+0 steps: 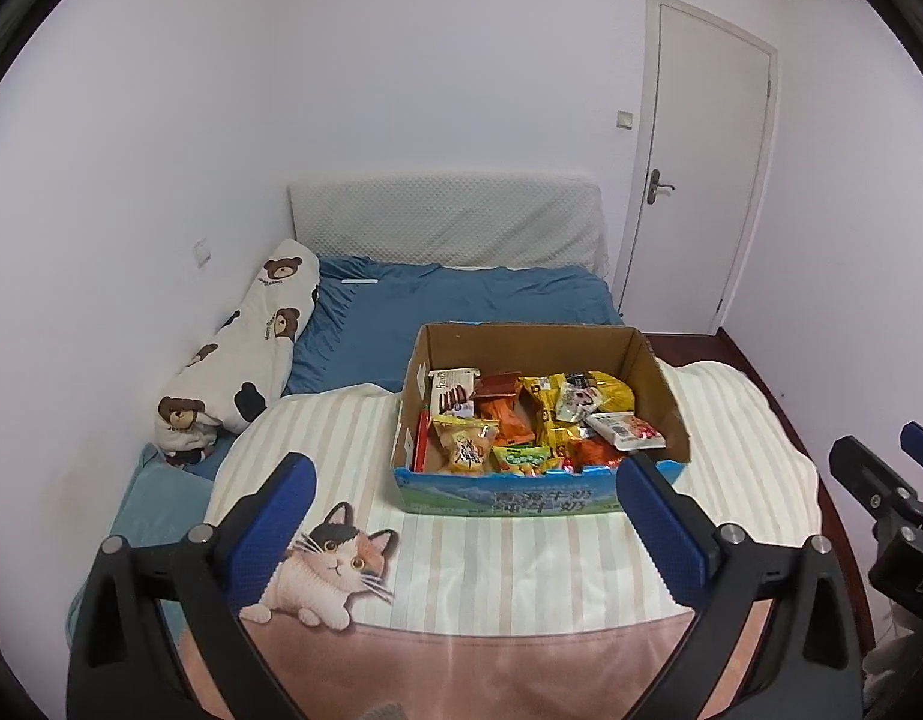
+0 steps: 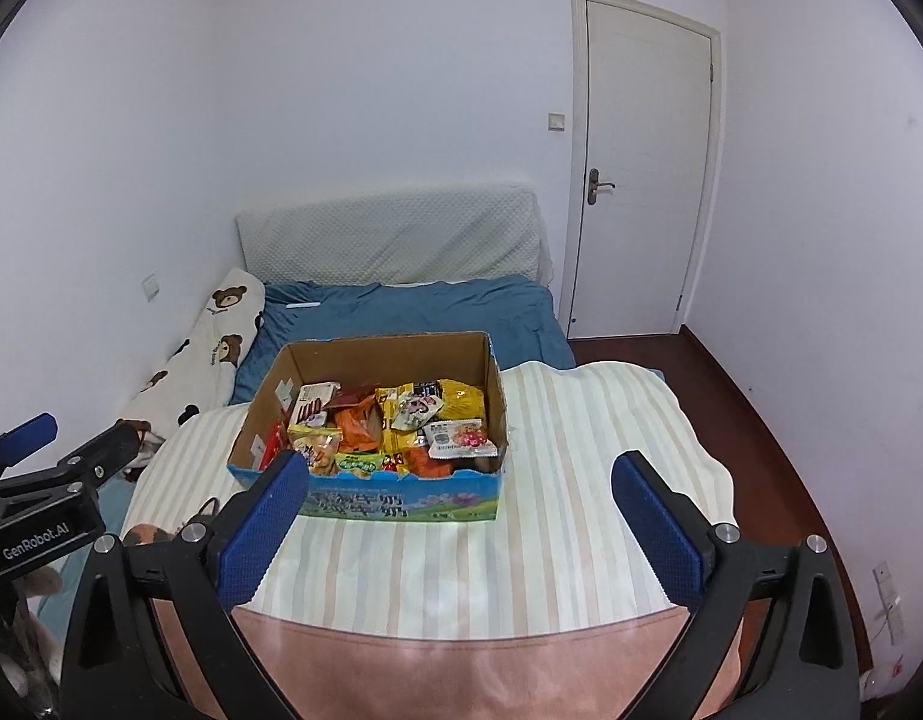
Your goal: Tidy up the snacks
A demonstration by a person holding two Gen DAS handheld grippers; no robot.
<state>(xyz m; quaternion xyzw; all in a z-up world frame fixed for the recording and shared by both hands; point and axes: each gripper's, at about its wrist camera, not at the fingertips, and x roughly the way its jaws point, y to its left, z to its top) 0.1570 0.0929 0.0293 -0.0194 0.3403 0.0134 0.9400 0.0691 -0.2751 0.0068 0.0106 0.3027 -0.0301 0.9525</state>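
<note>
An open cardboard box (image 1: 659,384) (image 2: 281,384) with a blue printed front stands on the striped blanket (image 1: 497,564) (image 2: 557,480), a short way ahead of both grippers. It is filled with several snack packets: a yellow bag (image 1: 605,390) (image 2: 461,393), orange packs (image 1: 509,414), a white packet (image 1: 623,429) (image 2: 461,438) and a biscuit box (image 1: 452,393). My left gripper (image 1: 464,480) is open with nothing between its blue pads. My right gripper (image 2: 461,477) is open and empty too. Each gripper shows at the other view's edge.
The blanket with a cat print (image 1: 335,564) covers the near end of a bed with a blue sheet (image 1: 461,294). A bear-print bolster (image 1: 245,354) lies along the left wall. A white headboard cushion (image 1: 443,219) stands behind. A closed door (image 1: 701,168) and dark floor (image 2: 761,420) are at right.
</note>
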